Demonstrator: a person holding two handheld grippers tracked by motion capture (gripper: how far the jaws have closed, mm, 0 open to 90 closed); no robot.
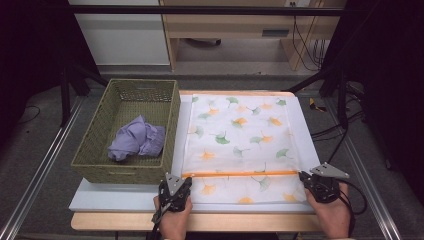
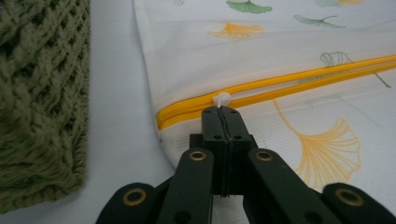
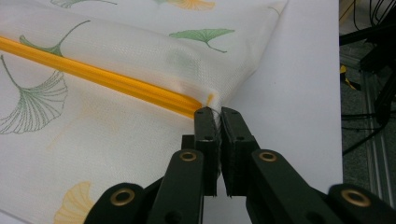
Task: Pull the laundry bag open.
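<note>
Hands at the near edge of the tabletop each hold a gripper. Seen from the left gripper view, the left gripper has its jaws pinched on the white zipper pull at the end of the orange zipper; the right gripper clamps the corner of the leaf-printed mesh bag, detail the high view blurs. Beyond, that high view shows the bag lying flat on the tabletop, beside a green woven basket holding a crumpled lilac cloth.
</note>
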